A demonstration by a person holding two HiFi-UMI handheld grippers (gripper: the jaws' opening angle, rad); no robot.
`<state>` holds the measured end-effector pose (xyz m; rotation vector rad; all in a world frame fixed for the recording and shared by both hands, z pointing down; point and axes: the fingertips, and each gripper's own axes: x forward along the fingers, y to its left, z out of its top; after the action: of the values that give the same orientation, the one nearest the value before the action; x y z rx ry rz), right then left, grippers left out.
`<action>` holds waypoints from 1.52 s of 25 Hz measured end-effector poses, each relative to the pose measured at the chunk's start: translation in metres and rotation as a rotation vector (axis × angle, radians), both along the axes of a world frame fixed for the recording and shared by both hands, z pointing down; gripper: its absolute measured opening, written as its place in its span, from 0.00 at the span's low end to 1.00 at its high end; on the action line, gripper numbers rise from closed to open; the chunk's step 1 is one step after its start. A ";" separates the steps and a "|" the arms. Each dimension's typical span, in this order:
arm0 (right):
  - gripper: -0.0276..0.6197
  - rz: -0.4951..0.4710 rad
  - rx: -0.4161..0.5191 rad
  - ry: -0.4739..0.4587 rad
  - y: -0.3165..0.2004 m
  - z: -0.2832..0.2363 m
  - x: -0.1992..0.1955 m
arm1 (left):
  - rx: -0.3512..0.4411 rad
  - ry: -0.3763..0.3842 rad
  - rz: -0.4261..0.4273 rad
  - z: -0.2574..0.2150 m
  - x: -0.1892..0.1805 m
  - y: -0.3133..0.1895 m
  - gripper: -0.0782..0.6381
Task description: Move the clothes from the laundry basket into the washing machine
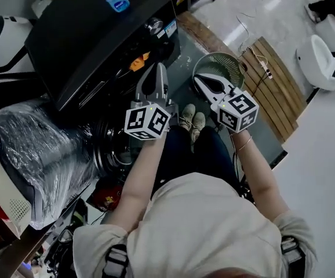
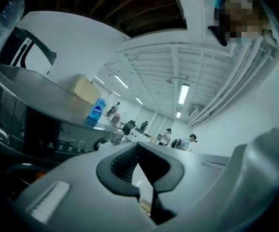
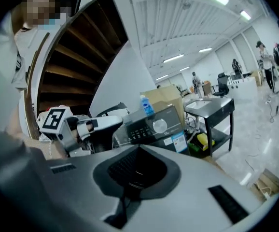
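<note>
The black washing machine stands at the upper left of the head view, with a blue bottle on its top. A round wire laundry basket sits on the floor to its right; no clothes show in the part I can see. My left gripper is held up in front of the machine, shut and empty. My right gripper hangs over the basket's near rim, also shut and empty. In the left gripper view the jaws meet beside the machine's panel. In the right gripper view the shut jaws face the machine.
A bulky plastic-wrapped object sits at the left. A wooden slatted pallet lies right of the basket, and a white unit beyond it. My shoes stand between machine and basket. A black table stands right of the machine.
</note>
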<state>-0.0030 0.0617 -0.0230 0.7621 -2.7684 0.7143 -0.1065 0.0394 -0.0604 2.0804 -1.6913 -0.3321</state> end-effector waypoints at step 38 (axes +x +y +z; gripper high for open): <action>0.05 0.107 0.307 0.110 0.035 -0.115 0.015 | -0.062 -0.266 0.402 -0.048 0.086 0.050 0.12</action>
<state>0.0122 0.0966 -0.1384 0.9798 -2.7853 0.2534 -0.0208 0.0894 -0.1082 2.4322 -1.3459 0.1263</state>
